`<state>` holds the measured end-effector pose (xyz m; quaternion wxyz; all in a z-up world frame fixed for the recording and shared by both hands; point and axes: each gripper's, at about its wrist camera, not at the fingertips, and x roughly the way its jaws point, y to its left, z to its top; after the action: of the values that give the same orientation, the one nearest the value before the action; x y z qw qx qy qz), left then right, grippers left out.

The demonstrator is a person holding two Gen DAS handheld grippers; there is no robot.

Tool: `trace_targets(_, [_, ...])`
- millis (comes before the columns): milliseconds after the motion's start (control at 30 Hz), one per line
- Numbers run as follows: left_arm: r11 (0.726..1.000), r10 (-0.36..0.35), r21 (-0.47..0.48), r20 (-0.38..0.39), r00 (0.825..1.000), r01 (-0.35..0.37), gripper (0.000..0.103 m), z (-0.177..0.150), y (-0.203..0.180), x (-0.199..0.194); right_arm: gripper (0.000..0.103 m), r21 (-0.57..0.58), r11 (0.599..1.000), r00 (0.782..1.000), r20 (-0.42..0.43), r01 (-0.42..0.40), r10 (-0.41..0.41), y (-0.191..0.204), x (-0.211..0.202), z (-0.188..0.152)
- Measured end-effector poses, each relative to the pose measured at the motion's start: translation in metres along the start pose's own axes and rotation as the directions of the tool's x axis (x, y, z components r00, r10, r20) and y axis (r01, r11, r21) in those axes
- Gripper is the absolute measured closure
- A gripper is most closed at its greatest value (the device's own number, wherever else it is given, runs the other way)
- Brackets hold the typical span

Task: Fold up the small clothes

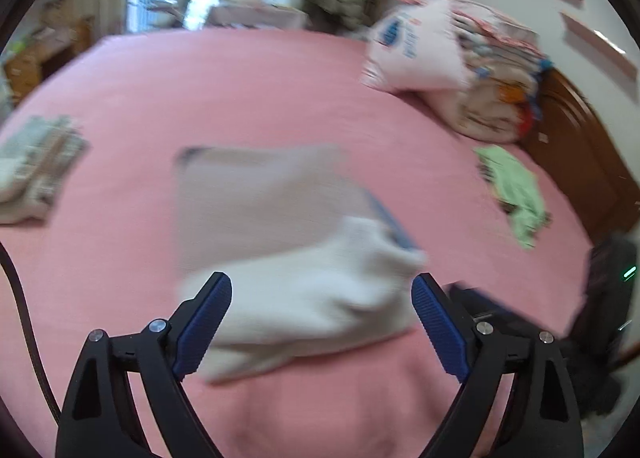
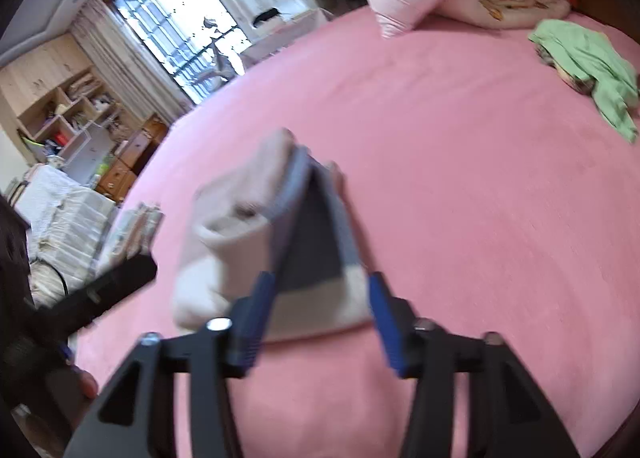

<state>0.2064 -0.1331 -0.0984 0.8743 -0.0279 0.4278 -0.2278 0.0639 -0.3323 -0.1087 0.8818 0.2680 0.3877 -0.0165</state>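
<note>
A small pale garment (image 1: 256,202) with a white part (image 1: 312,298) and blue trim lies on the pink bed sheet (image 1: 240,90), blurred by motion. My left gripper (image 1: 322,290) is open, its blue pads either side of the white part, just above it. In the right wrist view the same garment (image 2: 236,226) is folded up, with a grey-blue band and dark inside showing. My right gripper (image 2: 316,290) is open around its near edge; contact is unclear. The left gripper's black body (image 2: 100,290) shows at lower left.
A green garment (image 1: 516,194) (image 2: 592,66) lies on the bed's right side. A folded stack (image 1: 36,162) (image 2: 132,230) sits at the left. A pink pillow (image 1: 420,50) and quilts rest by the wooden headboard (image 1: 576,154). Shelves and a window stand beyond.
</note>
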Motion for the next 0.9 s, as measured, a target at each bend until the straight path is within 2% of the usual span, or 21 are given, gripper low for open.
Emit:
trace_targets(67, [0.997, 0.074, -0.027, 0.015, 0.997, -0.073, 0.012, 0.001, 0.021, -0.001, 0.032, -0.011, 0.999, 0.999, -0.004, -0.035, 0.035, 0.008, 0.000, 0.007])
trace_targets(133, [0.989, 0.131, -0.074, -0.001, 0.991, -0.130, 0.012, 0.000, 0.042, 0.005, 0.030, -0.037, 0.998, 0.998, -0.027, -0.054, 0.053, 0.019, 0.011, 0.019])
trace_targets(267, [0.977, 0.146, -0.149, -0.064, 0.987, -0.154, 0.012, -0.006, 0.074, 0.021, 0.030, -0.071, 0.996, 0.992, -0.113, -0.057, 0.048, 0.035, 0.043, 0.035])
trace_targets(433, [0.976, 0.158, -0.135, -0.111, 0.981, -0.173, 0.012, -0.019, 0.077, 0.039, 0.031, -0.070, 0.996, 0.976, -0.216, -0.048, 0.031, 0.038, 0.081, 0.041])
trace_targets(467, [0.977, 0.158, -0.128, -0.118, 0.980, -0.173, 0.012, -0.020, 0.076, 0.042, 0.050, -0.071, 0.997, 0.974, -0.226, -0.038, 0.021, 0.035, 0.085, 0.040])
trace_targets(533, [0.978, 0.158, -0.114, -0.133, 0.979, -0.173, 0.012, -0.022, 0.072, 0.050, 0.072, -0.064, 0.998, 0.970, -0.243, -0.009, -0.007, 0.025, 0.087, 0.038])
trace_targets(733, [0.987, 0.124, -0.087, -0.142, 0.982, -0.137, 0.012, -0.030, 0.060, 0.059, 0.076, 0.030, 0.998, 0.972, -0.225, -0.054, 0.060, -0.009, 0.059, 0.022])
trace_targets(800, [0.987, 0.131, -0.076, -0.146, 0.981, -0.143, 0.009, -0.034, 0.057, 0.063, 0.076, 0.047, 0.998, 0.973, -0.228, -0.037, 0.047, -0.022, 0.066, 0.010])
trace_targets(833, [0.987, 0.130, -0.072, -0.162, 0.978, -0.143, 0.009, -0.038, 0.055, 0.067, 0.076, 0.072, 0.997, 0.965, -0.260, -0.010, 0.028, -0.034, 0.080, -0.001])
trace_targets(900, [0.988, 0.115, -0.076, -0.187, 0.976, -0.131, 0.008, -0.045, 0.053, 0.074, 0.076, 0.107, 0.994, 0.966, -0.253, -0.019, 0.046, -0.050, 0.092, -0.014])
